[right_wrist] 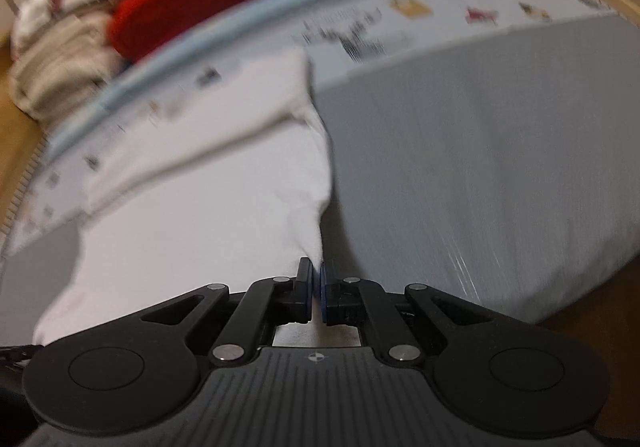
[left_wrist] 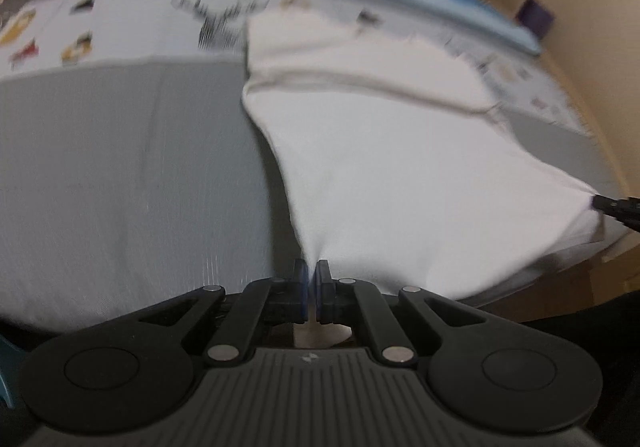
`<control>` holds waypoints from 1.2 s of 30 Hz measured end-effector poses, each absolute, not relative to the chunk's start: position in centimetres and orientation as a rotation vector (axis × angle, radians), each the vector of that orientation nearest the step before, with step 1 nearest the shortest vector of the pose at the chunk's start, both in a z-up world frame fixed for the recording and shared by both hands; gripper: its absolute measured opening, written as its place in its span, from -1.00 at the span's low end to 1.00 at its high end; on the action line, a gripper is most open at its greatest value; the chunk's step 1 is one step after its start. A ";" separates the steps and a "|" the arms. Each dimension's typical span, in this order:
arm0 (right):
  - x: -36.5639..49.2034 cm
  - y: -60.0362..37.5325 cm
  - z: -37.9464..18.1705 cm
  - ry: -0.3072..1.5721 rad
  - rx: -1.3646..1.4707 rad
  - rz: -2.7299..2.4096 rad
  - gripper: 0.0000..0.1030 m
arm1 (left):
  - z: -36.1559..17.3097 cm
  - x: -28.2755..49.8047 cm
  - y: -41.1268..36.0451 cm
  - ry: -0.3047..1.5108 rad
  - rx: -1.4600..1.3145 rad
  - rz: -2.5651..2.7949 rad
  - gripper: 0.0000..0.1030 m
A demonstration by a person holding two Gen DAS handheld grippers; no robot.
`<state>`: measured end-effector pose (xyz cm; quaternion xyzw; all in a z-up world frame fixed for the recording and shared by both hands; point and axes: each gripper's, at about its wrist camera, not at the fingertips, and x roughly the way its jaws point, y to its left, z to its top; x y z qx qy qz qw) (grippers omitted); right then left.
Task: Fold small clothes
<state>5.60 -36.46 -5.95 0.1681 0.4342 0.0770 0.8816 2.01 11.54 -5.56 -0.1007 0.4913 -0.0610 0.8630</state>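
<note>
A white garment (left_wrist: 384, 167) lies spread on a grey mat (left_wrist: 120, 167), its near edge lifted. My left gripper (left_wrist: 311, 271) is shut on the garment's near left corner. My right gripper (right_wrist: 316, 271) is shut on the near right corner of the same white garment (right_wrist: 200, 215). The right gripper's tip also shows at the far right of the left wrist view (left_wrist: 616, 205), pinching the cloth. The cloth is stretched between the two grippers. A folded band runs across the garment's far part. Both views are blurred by motion.
The grey mat (right_wrist: 480, 167) lies on a printed white sheet with a blue border (left_wrist: 160, 27). A red item (right_wrist: 188, 11) and a pile of folded clothes (right_wrist: 60, 59) lie beyond the border. The mat's near edge drops to a brown floor (right_wrist: 600, 307).
</note>
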 end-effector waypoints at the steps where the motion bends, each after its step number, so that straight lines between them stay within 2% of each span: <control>1: 5.3 -36.5 -5.1 0.883 0.356 0.174 -0.95 | -4.4 1.5 11.8 1.009 -0.210 -0.145 -0.95; 8: 1.3 -37.9 0.6 0.759 0.378 0.310 -0.95 | 3.0 -4.1 13.3 0.888 -0.213 -0.277 -0.95; 14: -1.2 -40.1 3.6 0.704 0.445 0.382 -0.95 | 5.6 -5.7 15.5 0.842 -0.318 -0.285 -0.95; 19: 4.6 -40.0 2.1 0.754 0.476 0.345 -0.95 | 3.1 2.2 17.0 0.872 -0.352 -0.204 -0.95; 26: 18.6 -36.8 -3.8 0.897 0.365 0.273 -0.95 | -4.9 16.0 19.3 0.996 -0.348 -0.102 -0.95; 30: 22.7 -35.7 -8.2 0.970 0.369 0.227 -0.95 | -8.8 18.8 20.0 1.055 -0.369 -0.069 -0.95; 36: 25.4 -35.7 -10.7 1.019 0.386 0.194 -0.94 | -8.9 20.7 20.4 1.049 -0.370 -0.048 -0.88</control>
